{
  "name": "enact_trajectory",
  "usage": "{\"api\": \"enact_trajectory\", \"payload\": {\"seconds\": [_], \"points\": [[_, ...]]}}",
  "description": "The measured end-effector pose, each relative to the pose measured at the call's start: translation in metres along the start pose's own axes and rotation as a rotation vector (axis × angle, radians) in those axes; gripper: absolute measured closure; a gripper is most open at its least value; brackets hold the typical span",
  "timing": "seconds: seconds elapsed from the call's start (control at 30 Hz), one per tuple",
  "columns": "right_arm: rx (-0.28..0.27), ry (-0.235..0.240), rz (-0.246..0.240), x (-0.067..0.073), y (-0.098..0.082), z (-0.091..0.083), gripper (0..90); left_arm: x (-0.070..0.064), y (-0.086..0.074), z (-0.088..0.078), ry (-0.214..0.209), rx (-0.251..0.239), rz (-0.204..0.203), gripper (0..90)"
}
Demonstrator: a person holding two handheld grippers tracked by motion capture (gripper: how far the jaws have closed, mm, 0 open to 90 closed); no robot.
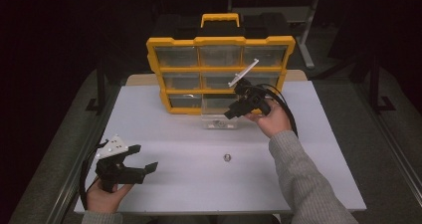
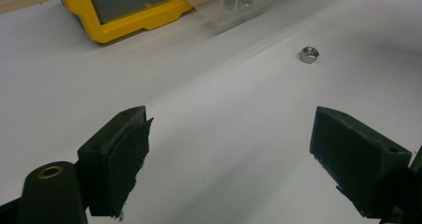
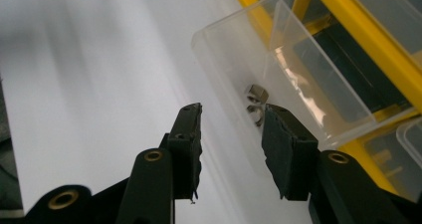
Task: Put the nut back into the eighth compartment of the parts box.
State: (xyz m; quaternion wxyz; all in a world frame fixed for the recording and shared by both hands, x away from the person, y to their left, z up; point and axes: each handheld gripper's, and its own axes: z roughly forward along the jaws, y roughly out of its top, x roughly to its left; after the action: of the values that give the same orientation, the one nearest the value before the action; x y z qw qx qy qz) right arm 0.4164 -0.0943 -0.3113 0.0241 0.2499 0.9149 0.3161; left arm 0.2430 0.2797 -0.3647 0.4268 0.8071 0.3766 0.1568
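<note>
Two grippers work over one white table. At about 7 o'clock in the high view, the left hand rests palm up at the near left edge, holding the left gripper level and aimed toward 3 o'clock. Its jaws are spread wide with nothing between them; in the left gripper view bare tabletop lies between and ahead of them, and the nut sits well apart at about 1 o'clock.

In the high view the nut lies alone near the table's middle, open surface all round it.

Toward 1 o'clock, the right hand is raised, forearm and grey sleeve slanting in from 5 o'clock. The right gripper points toward 9 o'clock, just above the clear drawer pulled out of the yellow organiser. Its jaws stand partly apart, pinching nothing. In the right gripper view the drawer's front wall lies just beyond the fingertips, with small metal nuts inside near the right jaw.
</note>
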Motion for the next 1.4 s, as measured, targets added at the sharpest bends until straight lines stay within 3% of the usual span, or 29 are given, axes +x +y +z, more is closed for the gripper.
{"api": "enact_trajectory", "payload": {"seconds": [0.2,0.4,0.5,0.8,1.4], "points": [[-0.015,0.007,-0.018,0.009,-0.016,-0.007,57.2,-0.001,0.0,0.0,0.001,0.005,0.006,15.3],[-0.003,0.014,-0.008,0.015,-0.03,-0.004,56.1,-0.001,0.0,0.001,0.001,0.0,0.006,15.2],[0.009,0.021,0.002,0.021,-0.041,0.002,54.6,0.0,0.0,0.0,0.001,0.008,0.023,15.3],[0.041,0.03,-0.008,0.03,-0.059,0.023,52.5,-0.001,-0.001,0.002,0.001,0.007,0.007,15.2],[0.066,0.045,-0.035,0.045,-0.079,0.049,51.1,-0.002,0.0,0.002,0.0,0.008,0.016,15.3]]}}
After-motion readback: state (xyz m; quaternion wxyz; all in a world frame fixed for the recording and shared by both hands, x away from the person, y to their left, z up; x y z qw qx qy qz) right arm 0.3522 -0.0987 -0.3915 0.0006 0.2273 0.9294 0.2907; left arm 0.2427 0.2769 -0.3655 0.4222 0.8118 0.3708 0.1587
